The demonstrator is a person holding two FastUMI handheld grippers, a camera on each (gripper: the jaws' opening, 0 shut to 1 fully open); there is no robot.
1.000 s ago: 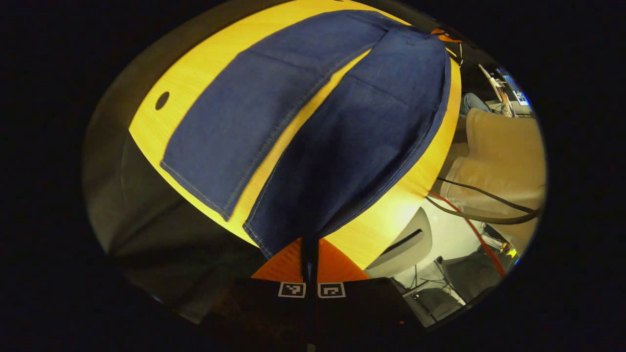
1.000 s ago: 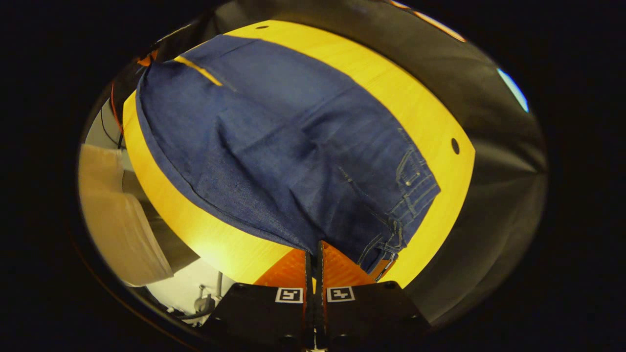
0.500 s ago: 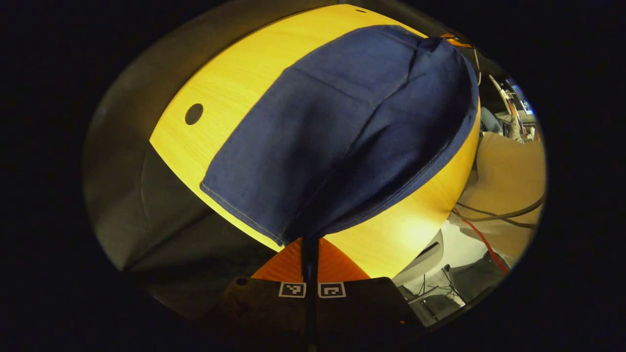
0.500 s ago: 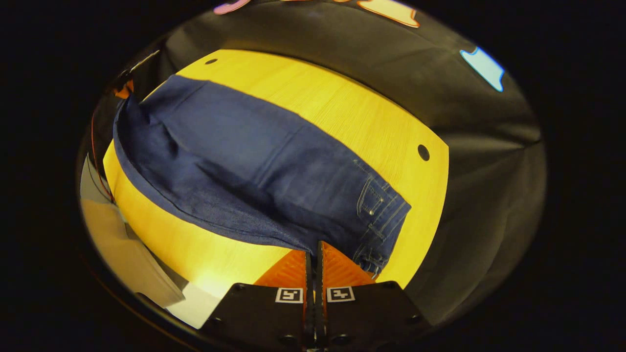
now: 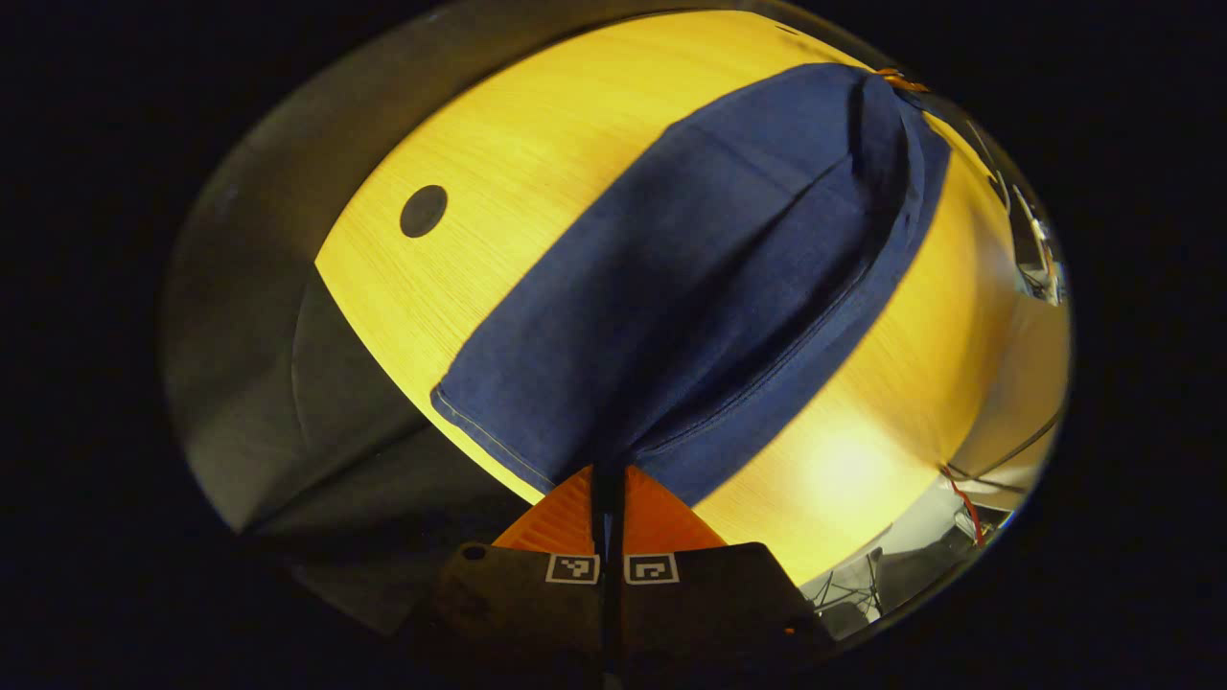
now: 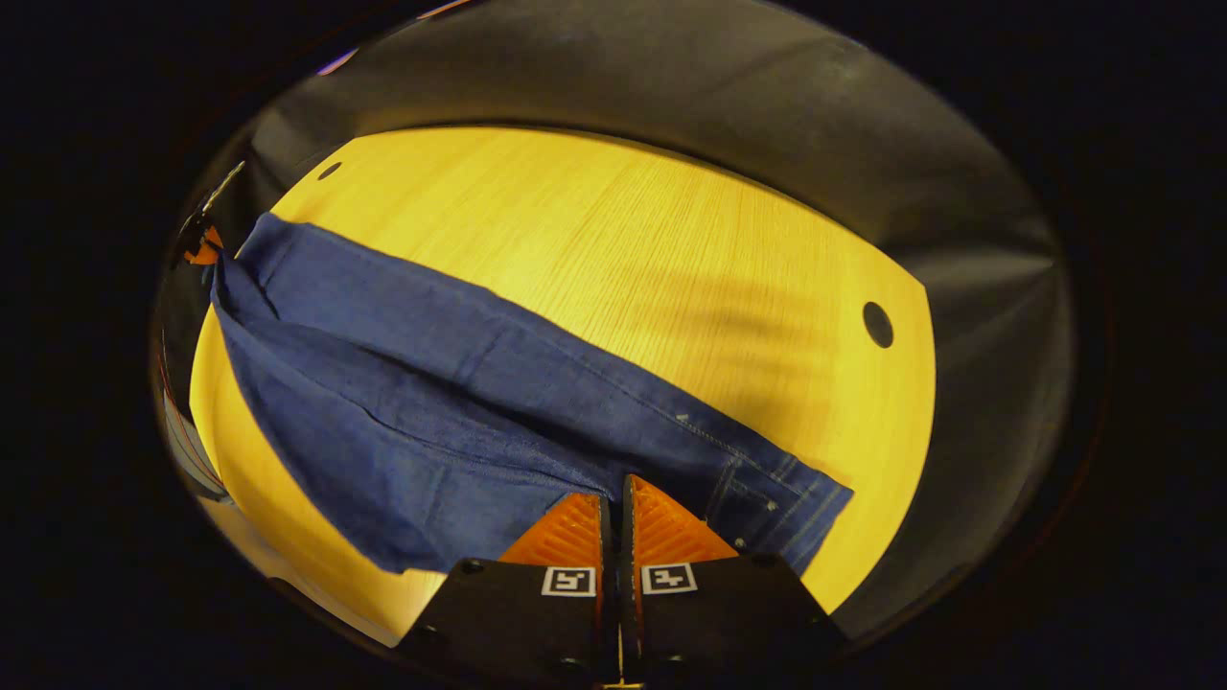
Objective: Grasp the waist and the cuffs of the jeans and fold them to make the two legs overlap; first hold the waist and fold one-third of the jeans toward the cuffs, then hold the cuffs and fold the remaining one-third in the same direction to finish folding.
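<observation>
**Both Claws Pinch the Blue Jeans**

We see the jeans (image 5: 709,287) lying long across the yellow table (image 5: 498,163). They are dark blue. One leg lies on top of the other leg, so the two legs make one long strip.

In the left gripper view, we look down the jeans from the cuff end. The left gripper (image 5: 610,484) is at the bottom. Its two orange fingers (image 5: 561,513) are pressed close together, and the blue cloth of the cuffs goes down between them. So we say this claw is clenched on the jeans. The cuff edge with its light stitching sits near the table's edge, just beside the claw. A dark round hole (image 5: 423,211) is in the table top, well apart from the jeans. Far off at the other end of the jeans we see a small bit of orange, but it is too small for us to tell what it is.

In the right gripper view, we look from the waist end. The right gripper (image 6: 618,498) is at the bottom, and its orange fingers (image 6: 671,532) are squeezed together with the blue cloth between them. This claw is clenched on the jeans (image 6: 431,402) too. The waist with its pocket and stitching lies just beside the claw. Bare table (image 6: 623,268) shows past the jeans. Another round hole (image 6: 877,325) is there, well apart from the jeans.
</observation>
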